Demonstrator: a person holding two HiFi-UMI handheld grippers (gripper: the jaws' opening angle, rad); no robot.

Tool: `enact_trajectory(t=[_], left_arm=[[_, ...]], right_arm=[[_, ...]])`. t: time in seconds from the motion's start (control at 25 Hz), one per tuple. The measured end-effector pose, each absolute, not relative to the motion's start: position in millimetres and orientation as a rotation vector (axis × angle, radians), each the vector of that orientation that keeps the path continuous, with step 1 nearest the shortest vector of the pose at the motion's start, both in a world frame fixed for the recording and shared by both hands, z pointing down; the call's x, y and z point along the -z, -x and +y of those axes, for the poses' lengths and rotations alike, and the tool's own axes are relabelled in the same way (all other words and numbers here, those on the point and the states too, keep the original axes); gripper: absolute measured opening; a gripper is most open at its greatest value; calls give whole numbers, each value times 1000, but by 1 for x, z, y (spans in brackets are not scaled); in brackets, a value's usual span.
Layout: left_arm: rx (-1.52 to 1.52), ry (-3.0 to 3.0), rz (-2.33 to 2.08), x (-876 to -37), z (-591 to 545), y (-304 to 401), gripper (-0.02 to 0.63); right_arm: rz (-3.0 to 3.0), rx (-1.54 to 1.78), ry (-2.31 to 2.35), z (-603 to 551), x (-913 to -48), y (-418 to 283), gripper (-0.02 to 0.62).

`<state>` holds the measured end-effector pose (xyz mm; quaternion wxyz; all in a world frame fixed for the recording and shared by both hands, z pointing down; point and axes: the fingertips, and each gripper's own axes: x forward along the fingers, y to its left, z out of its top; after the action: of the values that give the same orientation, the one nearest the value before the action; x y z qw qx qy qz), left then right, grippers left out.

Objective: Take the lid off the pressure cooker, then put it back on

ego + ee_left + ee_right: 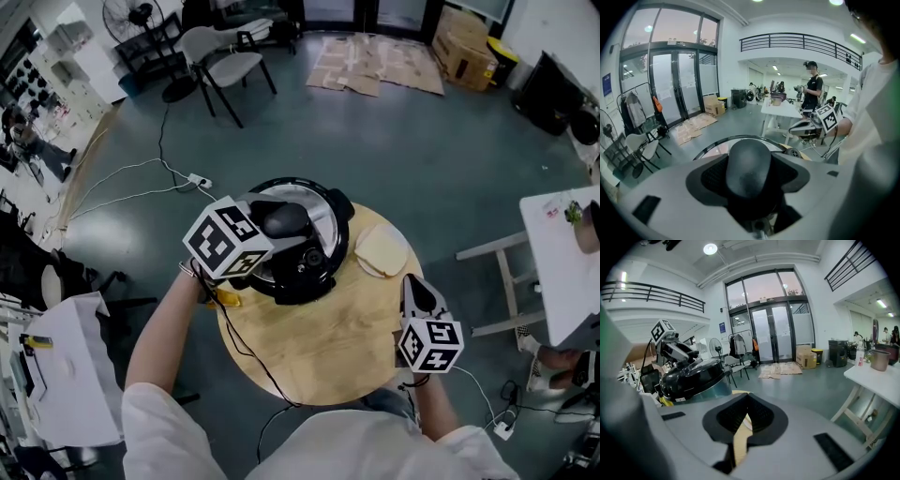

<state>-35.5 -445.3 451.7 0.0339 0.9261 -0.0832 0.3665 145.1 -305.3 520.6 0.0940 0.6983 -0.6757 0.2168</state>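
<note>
the left gripper's fingers (670,194) are closed in on the black knob (749,164) on top of the lid (330,216), one on either side, and the knob fills the gap between them. the left gripper (281,227) reaches over from the table's left edge, its marker cube (227,239) just left of the knob. the lid sits on the pressure cooker (307,274), which stands at the far left edge of the round wooden table (328,352). the right gripper (418,285) is well apart from it, over the table's right edge. its fingers (801,441) are drawn nearly together, with only a thin slit between them where the wood shows through, and they have hold of nothing. just right of the cooker, near the far right edge, lies a pale flat pad (380,251). a yellow thing (228,298) sticks out at the left edge beside the cooker's base; what it is cannot be told. a thin black cable (246,352) runs over the near left part of the table and off its near edge. beyond the table are a grey floor (422,159), a chair (225,61), flattened cardboard (375,64) and a white table (562,272) off to the right.
</note>
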Motion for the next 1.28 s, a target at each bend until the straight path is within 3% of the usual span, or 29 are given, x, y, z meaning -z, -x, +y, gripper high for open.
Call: enact_trajectory(t=[0.52,0.84,1.28], left_arm=[[-1159,-2866,-310,-450,-450,35,298],[-968,-2888,-433,-418,-454,34,374],[-736,-2915,-757,-360,-408,61,353]], right_arm=[[-2042,-596,-2039,-305,-507,-153,2],[-2085,-542,-2004,-301,-492,-159,2],[-2244,-417,-1910,-311,-448,-149,2]])
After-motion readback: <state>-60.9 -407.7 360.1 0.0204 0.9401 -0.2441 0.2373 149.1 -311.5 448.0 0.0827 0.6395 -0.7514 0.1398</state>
